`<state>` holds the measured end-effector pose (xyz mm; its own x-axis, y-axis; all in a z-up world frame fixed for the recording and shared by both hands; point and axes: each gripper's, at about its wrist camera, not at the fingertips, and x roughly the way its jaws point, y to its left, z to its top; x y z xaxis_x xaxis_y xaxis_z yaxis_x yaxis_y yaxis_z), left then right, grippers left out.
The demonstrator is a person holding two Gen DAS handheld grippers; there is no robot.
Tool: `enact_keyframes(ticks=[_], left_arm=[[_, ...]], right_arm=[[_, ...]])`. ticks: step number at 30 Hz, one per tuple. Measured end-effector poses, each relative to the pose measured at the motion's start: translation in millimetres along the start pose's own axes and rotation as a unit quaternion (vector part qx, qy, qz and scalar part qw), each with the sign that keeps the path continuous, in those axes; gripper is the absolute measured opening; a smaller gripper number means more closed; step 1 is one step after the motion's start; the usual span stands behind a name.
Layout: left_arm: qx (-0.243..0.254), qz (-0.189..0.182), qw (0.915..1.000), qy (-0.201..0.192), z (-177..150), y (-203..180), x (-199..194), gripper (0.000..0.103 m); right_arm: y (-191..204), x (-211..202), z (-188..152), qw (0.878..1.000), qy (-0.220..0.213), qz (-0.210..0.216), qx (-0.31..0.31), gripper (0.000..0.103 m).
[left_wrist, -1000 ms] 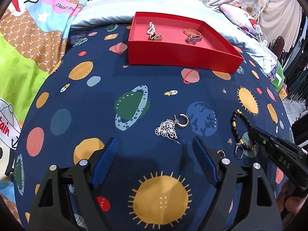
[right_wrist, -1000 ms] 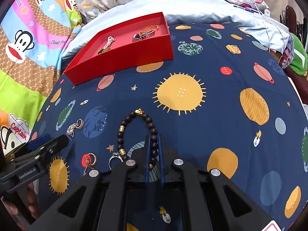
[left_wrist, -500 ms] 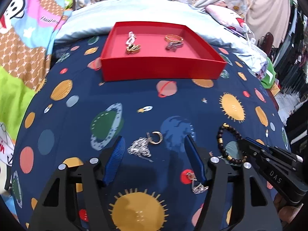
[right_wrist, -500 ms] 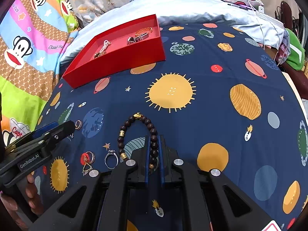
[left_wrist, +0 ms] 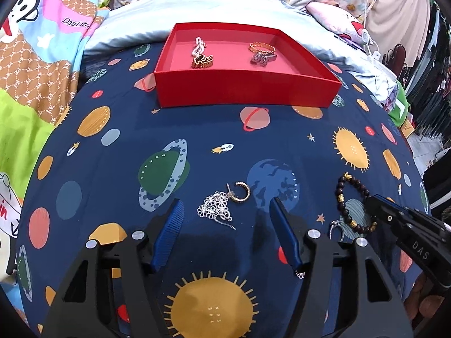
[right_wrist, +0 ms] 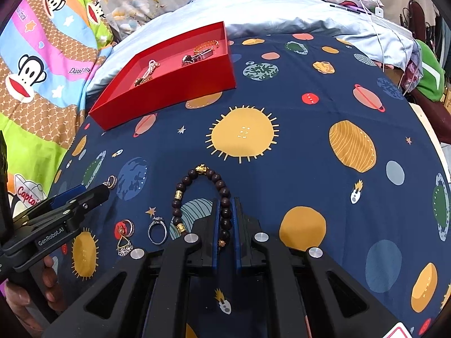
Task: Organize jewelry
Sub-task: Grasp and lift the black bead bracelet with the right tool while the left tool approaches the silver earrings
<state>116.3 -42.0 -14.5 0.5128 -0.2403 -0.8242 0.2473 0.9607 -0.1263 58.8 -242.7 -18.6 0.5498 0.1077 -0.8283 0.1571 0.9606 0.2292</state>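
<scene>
On a space-print bedspread [right_wrist: 310,107], the right gripper [right_wrist: 225,211] clamps a beaded bracelet [right_wrist: 180,194], ready for lifting to the red tray [right_wrist: 180,90], while the left gripper [left_wrist: 225,217] hovers spread over a silver earring [left_wrist: 215,208].

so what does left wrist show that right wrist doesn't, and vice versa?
Left wrist only: the silver flower piece beside the hoop earring, in front of the open left claw.

Right wrist only: the bracelet clamped between the shut right claw's pads, a solitaire ring in full, and an earring cluster left of it.

Both: the red tray with chains and rings inside, the bracelet, the planet-print sheet.
</scene>
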Motion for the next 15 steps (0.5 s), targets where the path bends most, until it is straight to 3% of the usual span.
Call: enact_keyframes(ticks=[3, 6, 8, 10, 15], left_arm=[[0.0, -0.009, 1.0, 0.003, -1.8, -2.7, -2.9, 0.061], [0.012, -0.023, 0.9997, -0.002, -3.1, -13.2, -9.8, 0.061], [0.024, -0.032, 0.9992, -0.004, -4.4, -23.3, -13.4, 0.061], [0.031, -0.039, 0.9988, -0.003, -5.5, -30.8, -14.2, 0.061], [0.047, -0.05, 0.9976, 0.005, -11.9, -47.3, -13.6, 0.061]], right_arm=[[0.3, 2.0, -0.3, 1.0, 0.006, 0.004, -0.004, 0.008], [2.8, 2.1, 0.4, 1.0, 0.001, 0.0, -0.01, 0.016], [4.5, 3.1, 0.9, 1.0, -0.001, -0.005, -0.016, 0.015], [5.8, 3.5, 0.9, 1.0, -0.002, -0.018, -0.023, 0.007], [-2.2, -5.4, -2.9, 0.999, -0.003, -0.042, -0.017, 0.007]])
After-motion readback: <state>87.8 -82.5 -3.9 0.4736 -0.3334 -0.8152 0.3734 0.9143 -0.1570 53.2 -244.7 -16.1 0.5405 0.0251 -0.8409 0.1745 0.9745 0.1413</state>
